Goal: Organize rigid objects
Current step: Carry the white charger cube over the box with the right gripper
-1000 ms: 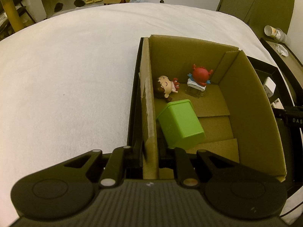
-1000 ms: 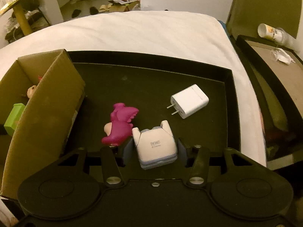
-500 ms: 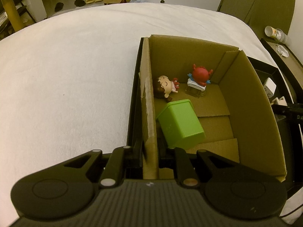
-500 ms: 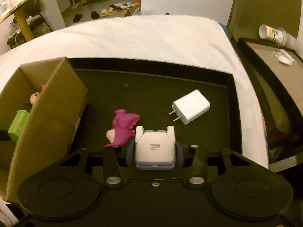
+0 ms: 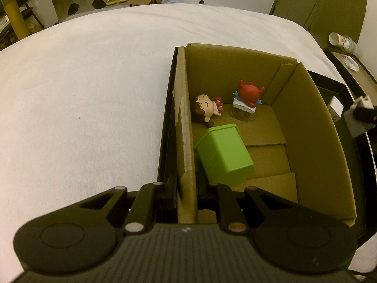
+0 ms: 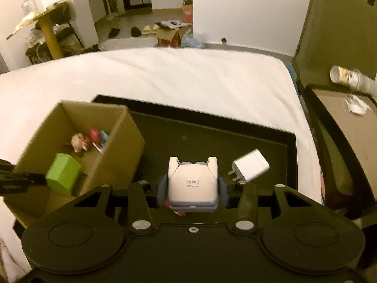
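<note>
Right tongs (image 6: 192,189), clamped on the toy (image 6: 192,185), should clear the box (image 6: 117,146) wall held by the left tongs (image 5: 186,195) before releasing near its empty right corner.

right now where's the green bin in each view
Left wrist: green bin lies tipped, centre frame, inside the box against its left wall.
Right wrist: green bin at lower left, at the near end of the same box.
Shared landmark: the red toy.
</note>
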{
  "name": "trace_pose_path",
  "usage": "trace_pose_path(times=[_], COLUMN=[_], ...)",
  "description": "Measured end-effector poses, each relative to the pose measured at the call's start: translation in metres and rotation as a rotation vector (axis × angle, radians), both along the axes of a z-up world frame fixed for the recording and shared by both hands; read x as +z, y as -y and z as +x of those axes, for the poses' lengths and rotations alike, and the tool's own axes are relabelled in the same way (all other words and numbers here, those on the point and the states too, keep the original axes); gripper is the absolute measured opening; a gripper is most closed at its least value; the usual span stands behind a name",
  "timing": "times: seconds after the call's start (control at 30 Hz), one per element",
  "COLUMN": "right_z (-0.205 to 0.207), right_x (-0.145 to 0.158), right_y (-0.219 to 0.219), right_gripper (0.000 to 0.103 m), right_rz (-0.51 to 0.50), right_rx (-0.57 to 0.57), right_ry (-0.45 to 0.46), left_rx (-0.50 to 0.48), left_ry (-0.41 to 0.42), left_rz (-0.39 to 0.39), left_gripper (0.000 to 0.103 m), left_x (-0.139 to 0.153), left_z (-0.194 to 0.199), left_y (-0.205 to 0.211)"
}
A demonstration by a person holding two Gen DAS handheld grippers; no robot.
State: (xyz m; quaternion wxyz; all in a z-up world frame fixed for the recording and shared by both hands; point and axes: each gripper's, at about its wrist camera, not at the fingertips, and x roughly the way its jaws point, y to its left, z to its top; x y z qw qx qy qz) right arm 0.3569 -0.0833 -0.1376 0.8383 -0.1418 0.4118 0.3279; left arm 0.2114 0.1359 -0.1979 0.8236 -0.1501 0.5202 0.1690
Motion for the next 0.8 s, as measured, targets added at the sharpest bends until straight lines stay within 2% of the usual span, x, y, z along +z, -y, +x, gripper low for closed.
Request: trace_pose_path(times=[0.3,0.8], right_z=[-0.007,-0.029], right_x=[0.024,0.039], right_y=[-0.019,-0.066], right_gripper=[0.043,0.043], right_rz=[0.036,0.047], right_rx=[0.049,0.151], right_ry=[0.013,0.042], left_rx=[0.001,-0.014], left_ry=[0.002,0.011], left_rz=[-0.002,0.011], left_gripper=[0.013,0.013], left_x=[0.001,0.001], left_z=[0.001,-0.002], left_y=[0.001,0.002])
